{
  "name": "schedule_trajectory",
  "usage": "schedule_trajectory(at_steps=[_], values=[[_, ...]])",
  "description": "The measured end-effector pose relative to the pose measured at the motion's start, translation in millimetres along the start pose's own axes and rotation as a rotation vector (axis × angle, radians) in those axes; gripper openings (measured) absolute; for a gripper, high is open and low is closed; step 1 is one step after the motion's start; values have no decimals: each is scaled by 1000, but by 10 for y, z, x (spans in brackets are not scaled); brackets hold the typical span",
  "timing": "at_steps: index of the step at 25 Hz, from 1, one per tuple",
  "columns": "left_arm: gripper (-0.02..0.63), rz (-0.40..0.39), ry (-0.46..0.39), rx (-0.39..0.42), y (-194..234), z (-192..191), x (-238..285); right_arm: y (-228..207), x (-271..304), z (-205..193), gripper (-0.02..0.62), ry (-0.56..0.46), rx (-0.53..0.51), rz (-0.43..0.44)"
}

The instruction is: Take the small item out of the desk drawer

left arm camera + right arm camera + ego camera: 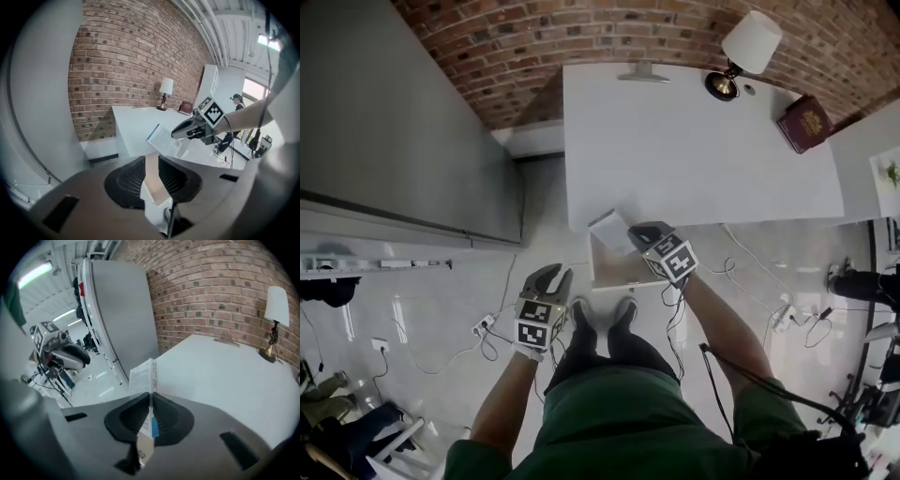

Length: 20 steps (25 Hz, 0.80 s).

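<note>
My right gripper point(639, 234) is shut on a small flat white packet point(613, 231) with blue print, held in the air at the front edge of the white desk point(694, 150). In the right gripper view the packet point(143, 378) stands on edge, pinched between the jaws of my right gripper point(151, 401). Below it the desk drawer point(623, 272) stands pulled out, showing a tan inside. My left gripper point(551, 277) hangs lower left of the drawer, open, nothing between its fingers. The left gripper view shows my left gripper point(151, 164) and, beyond it, the right gripper point(190, 130) with the packet point(164, 139).
A lamp point(748, 52) and a dark red book point(804, 122) stand at the desk's far right. A tall grey cabinet point(403, 122) rises to the left, a brick wall point(534, 47) behind. Cables and a power strip point(483, 326) lie on the glossy floor near my feet.
</note>
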<state>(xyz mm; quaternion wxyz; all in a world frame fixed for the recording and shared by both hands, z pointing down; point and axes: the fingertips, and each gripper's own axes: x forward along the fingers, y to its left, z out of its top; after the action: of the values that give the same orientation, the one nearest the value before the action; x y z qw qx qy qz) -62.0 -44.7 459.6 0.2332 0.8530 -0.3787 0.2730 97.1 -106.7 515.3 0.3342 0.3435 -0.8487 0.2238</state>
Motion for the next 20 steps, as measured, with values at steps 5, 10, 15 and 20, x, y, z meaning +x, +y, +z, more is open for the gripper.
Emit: schedule_trajectory(at_steps=[5, 10, 15, 20], values=[[80, 30, -5, -6, 72, 96, -57, -251, 17, 127, 29, -31, 162, 30], [80, 82, -15, -10, 222, 117, -95, -523, 112, 261, 29, -92, 538, 133], [80, 95, -4, -35, 278, 109, -136, -744, 222, 234, 31, -88, 692, 131], [80, 98, 6, -59, 279, 104, -166, -901, 385, 158, 40, -68, 816, 112]])
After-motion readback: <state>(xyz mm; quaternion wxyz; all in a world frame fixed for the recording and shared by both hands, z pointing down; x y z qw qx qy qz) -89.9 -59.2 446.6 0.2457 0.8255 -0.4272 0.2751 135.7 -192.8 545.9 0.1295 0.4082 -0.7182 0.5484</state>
